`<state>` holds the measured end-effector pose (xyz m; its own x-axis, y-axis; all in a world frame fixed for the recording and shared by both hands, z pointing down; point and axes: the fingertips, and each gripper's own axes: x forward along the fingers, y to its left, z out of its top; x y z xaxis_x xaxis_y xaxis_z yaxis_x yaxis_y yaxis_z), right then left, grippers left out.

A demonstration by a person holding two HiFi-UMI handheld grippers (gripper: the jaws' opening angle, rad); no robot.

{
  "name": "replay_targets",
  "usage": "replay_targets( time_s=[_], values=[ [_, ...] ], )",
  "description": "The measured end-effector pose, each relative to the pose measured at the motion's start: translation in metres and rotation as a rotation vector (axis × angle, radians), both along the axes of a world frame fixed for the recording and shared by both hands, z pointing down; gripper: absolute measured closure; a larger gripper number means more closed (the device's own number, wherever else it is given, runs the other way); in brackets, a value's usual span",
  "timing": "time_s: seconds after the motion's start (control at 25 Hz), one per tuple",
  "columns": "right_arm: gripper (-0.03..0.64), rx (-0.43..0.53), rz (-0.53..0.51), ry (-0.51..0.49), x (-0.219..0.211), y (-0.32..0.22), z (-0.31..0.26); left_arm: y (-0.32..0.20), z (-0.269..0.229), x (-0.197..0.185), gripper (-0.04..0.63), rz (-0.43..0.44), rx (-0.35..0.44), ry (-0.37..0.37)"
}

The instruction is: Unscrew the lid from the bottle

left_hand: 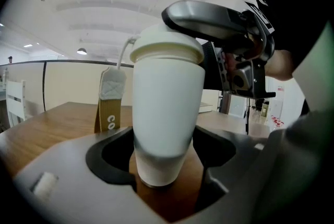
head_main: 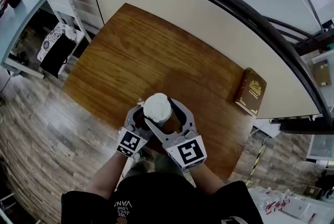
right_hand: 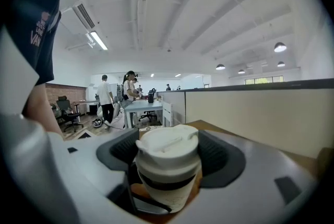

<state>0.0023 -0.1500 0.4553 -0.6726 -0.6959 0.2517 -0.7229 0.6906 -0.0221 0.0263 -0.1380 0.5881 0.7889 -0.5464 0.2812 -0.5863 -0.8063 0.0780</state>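
Both grippers meet on one white bottle (left_hand: 167,108), which stands upright with its base on the wood at the near edge of the wooden desk (head_main: 146,50), about midway along that edge.

My left gripper (left_hand: 164,165) has its jaws closed round the bottle's lower body, one curved pad on each side of the taper. My right gripper (right_hand: 169,165) sits above it, jaws closed on the lid (right_hand: 168,147), just over the dark band under the lid's rim.

No gap shows between lid and body, so I judge the lid fully on. The step in hand is breaking the thread.

To do that well:
- **Left gripper:** I would hold it firm as the anchor.
- **Right gripper:** I would turn only this one, about the bottle's own upright axis, and keep it level so the lid does not tilt and bind.
- **Risk:** the body narrows downward, so I reckon a slack lower grip could let the bottle spin with the lid or ride up off the wood.

A brown-and-white tag (left_hand: 110,97) hangs on a thin cord beside the bottle, on the side away from me and outside both sets of jaws. It is worth watching during the turn.

Farther out, a brown book with gilt ornament (head_main: 250,91) lies at the desk's right edge, well apart from the work. A pale partition (head_main: 182,3) runs beyond the far edge.
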Motion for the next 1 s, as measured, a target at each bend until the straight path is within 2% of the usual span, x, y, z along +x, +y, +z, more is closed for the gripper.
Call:
replay_targets(
  time_s=[0.28,0.68,1.0],
  values=[
    [0.291,0.007,0.042,-0.098,0.012,0.0,-0.035,0.0,0.002,0.0,0.241,0.003,-0.014,0.009],
    [0.291,0.098,0.11,-0.206,0.036,0.007,-0.097,0.002,0.009,-0.002,0.241,-0.013,-0.081,0.03],
    [0.291,0.161,0.16,-0.254,0.05,0.018,-0.13,0.011,-0.016,-0.024,0.241,-0.054,-0.066,0.061]
  ],
)
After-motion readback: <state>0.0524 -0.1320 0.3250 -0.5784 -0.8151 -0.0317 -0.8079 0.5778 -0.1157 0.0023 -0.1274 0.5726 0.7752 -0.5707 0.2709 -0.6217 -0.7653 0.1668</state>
